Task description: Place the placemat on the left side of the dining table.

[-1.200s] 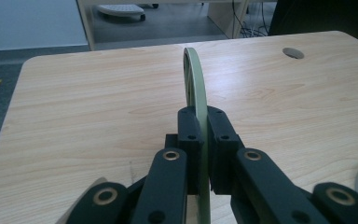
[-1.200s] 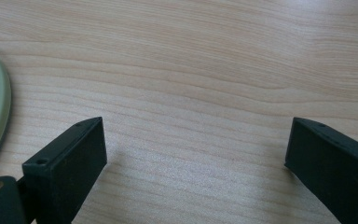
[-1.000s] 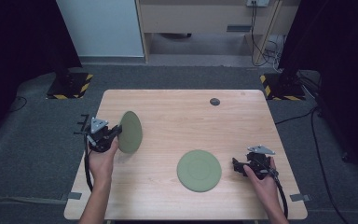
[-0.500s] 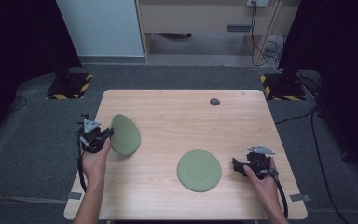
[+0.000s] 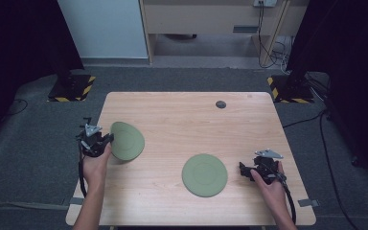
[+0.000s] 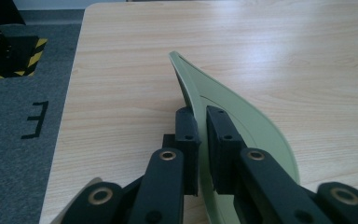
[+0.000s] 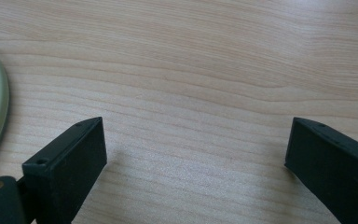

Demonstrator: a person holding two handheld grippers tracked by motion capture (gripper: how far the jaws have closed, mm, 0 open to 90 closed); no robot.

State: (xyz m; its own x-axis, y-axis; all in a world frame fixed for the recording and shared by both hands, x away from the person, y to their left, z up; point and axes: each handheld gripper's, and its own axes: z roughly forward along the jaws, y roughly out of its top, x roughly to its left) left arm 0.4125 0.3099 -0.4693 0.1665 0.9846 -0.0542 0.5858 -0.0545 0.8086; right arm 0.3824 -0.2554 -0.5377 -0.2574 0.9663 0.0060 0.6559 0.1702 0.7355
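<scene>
The left gripper [image 5: 106, 142] pinches the rim of a tilted green plate [image 5: 127, 140], held over the wooden surface [image 5: 182, 120] left of a second green plate [image 5: 204, 175] lying flat. The right gripper [image 5: 244, 170], spread with nothing between, rests just right of that flat plate. A small dark disc [image 5: 221, 104] lies well beyond it.

One round green plate [image 5: 127, 141] is tipped up on its edge near the left side of the table, pinched at its rim, and another green plate [image 5: 204, 175] just like it lies flat on the wood nearer the front right.
</scene>
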